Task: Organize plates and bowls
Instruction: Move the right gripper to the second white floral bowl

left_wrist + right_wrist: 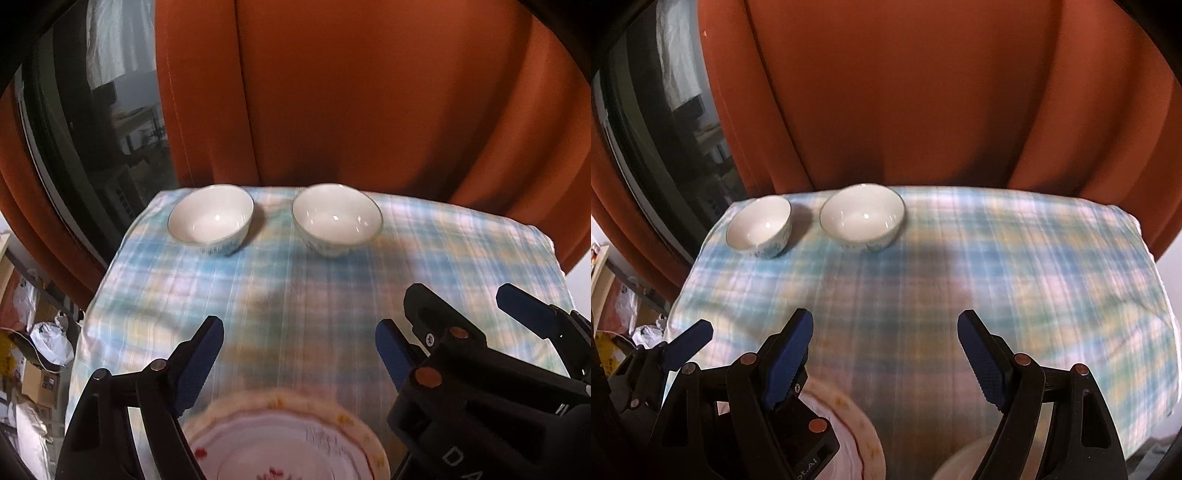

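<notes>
Checked tablecloth (295, 295) before orange curtain (369, 92): two bowls (211, 219) (337, 218) paired along far edge, floral plate (288, 439) at near edge, left gripper (299, 354) and right gripper (886, 354) both wide, empty, likely approaching.

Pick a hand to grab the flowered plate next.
Left, probably. The left gripper stands open right over the plate, empty. The right gripper is also open but sits to the plate's right.

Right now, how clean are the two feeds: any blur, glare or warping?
Left wrist: cloth and plate smeared by motion blur, small glints inside both bowls, fisheye bends the curtain. Right wrist: same smear on the cloth, dark corners, bowls fairly sharp.
</notes>
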`<act>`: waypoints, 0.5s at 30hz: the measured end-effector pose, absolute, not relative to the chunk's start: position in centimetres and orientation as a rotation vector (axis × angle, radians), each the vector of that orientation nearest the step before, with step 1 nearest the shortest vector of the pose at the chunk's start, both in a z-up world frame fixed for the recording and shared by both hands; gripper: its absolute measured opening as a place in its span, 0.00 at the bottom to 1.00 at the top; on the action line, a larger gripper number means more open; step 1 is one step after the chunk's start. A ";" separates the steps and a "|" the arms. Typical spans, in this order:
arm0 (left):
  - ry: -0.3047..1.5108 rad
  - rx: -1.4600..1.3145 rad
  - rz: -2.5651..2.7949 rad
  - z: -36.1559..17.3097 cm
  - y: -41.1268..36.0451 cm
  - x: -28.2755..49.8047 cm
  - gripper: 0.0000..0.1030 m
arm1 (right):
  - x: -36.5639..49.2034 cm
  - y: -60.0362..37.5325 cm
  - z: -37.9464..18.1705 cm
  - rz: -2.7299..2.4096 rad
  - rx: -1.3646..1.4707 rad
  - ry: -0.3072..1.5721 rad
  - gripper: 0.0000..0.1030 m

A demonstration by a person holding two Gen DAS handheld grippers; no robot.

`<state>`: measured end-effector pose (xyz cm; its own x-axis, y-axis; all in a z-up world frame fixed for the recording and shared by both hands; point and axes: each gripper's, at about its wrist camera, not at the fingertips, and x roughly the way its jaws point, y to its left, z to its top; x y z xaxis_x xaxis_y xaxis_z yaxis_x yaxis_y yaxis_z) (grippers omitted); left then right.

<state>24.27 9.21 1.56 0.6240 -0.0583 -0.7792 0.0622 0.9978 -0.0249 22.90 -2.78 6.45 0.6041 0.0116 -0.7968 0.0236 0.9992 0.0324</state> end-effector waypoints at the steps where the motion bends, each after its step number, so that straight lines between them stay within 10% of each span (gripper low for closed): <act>1: 0.896 0.008 -0.065 1.5 9.1 25.0 0.83 | 23.7 -2.9 6.3 -0.004 0.044 0.923 0.81; 15: 0.898 -0.035 0.053 0.1 10.6 33.6 0.80 | 33.6 -1.7 4.4 0.073 0.011 0.928 0.81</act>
<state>33.58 10.59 0.08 0.6217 0.0316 -0.7826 -0.0606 0.9981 -0.0079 33.64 -1.75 4.35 0.5967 0.0678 -0.7996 -0.0582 0.9975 0.0412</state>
